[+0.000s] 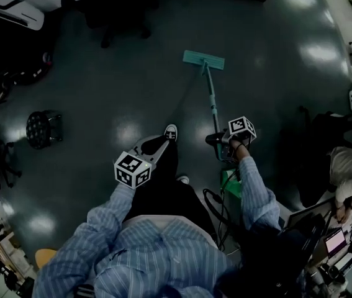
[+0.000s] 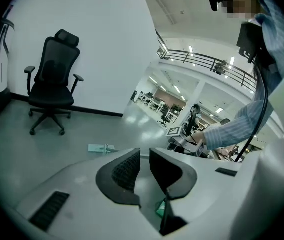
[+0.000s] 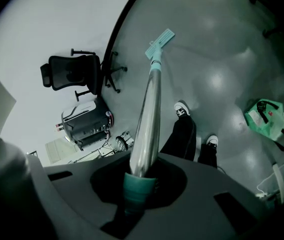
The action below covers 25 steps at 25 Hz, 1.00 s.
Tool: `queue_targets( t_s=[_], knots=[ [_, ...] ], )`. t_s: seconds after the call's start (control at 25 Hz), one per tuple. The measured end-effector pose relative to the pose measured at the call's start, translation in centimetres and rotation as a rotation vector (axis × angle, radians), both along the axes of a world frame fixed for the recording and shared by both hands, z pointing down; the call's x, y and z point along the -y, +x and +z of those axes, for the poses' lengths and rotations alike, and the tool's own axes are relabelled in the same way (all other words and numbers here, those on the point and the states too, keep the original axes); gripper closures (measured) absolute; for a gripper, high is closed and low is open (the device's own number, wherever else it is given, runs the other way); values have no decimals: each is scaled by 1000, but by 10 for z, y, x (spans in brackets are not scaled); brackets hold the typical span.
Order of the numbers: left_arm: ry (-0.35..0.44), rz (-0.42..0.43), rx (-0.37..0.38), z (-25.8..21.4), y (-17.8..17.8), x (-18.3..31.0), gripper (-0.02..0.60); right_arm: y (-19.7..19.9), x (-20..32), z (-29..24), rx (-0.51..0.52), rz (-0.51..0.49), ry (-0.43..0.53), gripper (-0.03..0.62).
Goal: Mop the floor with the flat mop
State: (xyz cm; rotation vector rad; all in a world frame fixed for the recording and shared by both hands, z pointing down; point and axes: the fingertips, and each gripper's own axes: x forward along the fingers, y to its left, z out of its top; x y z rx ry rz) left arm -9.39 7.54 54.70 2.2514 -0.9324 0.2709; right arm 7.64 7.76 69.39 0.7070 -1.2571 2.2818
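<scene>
Right tool (image 3: pixel 135 184) is clenched on the flat mop (image 1: pixel 211 92) at the pole's teal top end. The mop head lies flat on the floor (image 1: pixel 120 73), ahead of the feet. Left tool (image 2: pixel 144 166) is empty, jaws a slit apart. Mop looks light and the pole stiff; bare metal is probably slippery, so a second hold lower down would steady it. Floor is glossy and smooth. Office chair (image 2: pixel 51 84), stool (image 1: pixel 42 128) and green bag (image 3: pixel 264 116) sit at the edges.

floor (image 1: pixel 132 104): glossy, smooth | mop handle (image 3: pixel 149 114): shiny metal | fingers (image 2: pixel 124 170): ribbed, matt | sleeve (image 1: pixel 256 191): cloth
</scene>
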Motion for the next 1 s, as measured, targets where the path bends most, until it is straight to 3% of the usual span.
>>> queue_targets(
  t_s=[0.52,1.0],
  knots=[
    [73,-11,25,-18,-9,-124,522,7,-225,-18,30,11,-24,562],
    [145,40,-19,-43,38,-211,522,50,-399,-50,30,-79,-79,562]
  ],
)
